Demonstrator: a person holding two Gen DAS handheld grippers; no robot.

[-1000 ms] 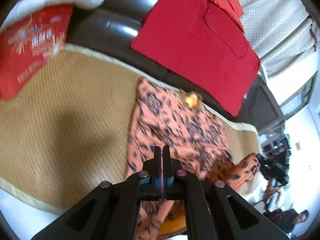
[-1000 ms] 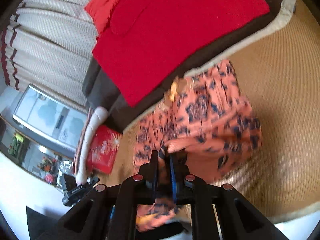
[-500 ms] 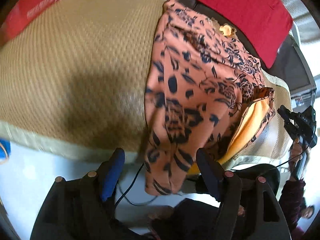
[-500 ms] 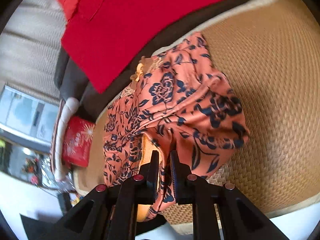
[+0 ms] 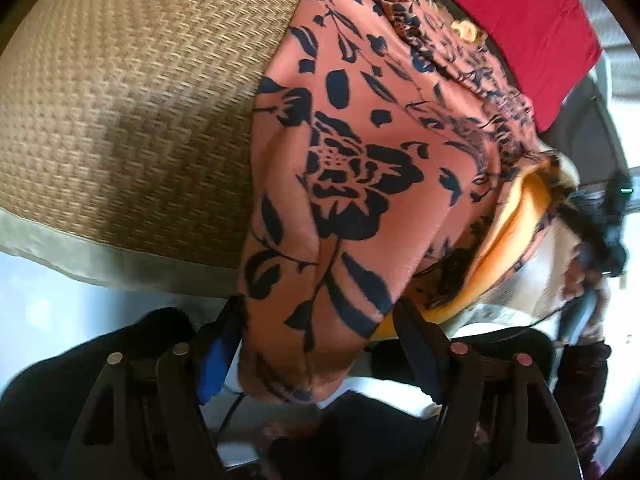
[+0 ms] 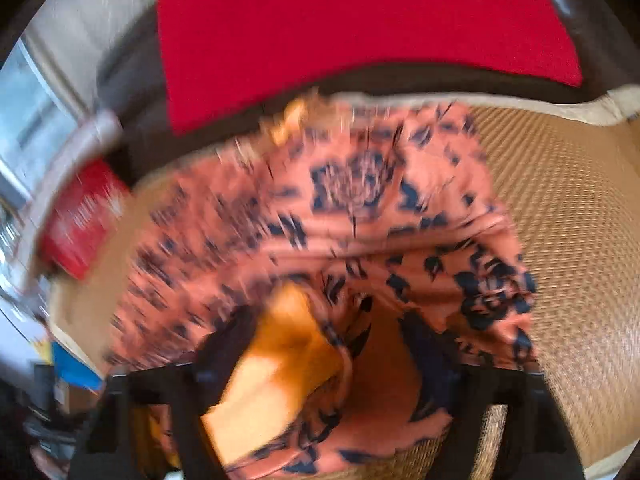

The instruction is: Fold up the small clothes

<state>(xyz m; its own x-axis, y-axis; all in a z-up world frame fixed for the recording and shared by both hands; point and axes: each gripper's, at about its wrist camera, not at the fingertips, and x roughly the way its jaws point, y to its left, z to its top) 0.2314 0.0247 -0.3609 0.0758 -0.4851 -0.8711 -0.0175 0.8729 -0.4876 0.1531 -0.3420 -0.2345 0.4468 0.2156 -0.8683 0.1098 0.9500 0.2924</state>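
Left wrist view: left tool (image 5: pixel 320 332) spread wide, gripping nothing, the floral orange garment's (image 5: pixel 360 168) hem hanging between its fingers; right wrist view, blurred: right tool (image 6: pixel 328 344) likewise parted, cloth bunched loose between; garment lies doubled on the woven mat (image 5: pixel 120 100), overhanging its front edge, yellow lining (image 6: pixel 280 360) exposed; one fold apparently made, tidying and further folds remain.

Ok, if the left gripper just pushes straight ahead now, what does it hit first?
Most likely the floral garment: the open left gripper already straddles its overhanging near edge. Depth is unclear.
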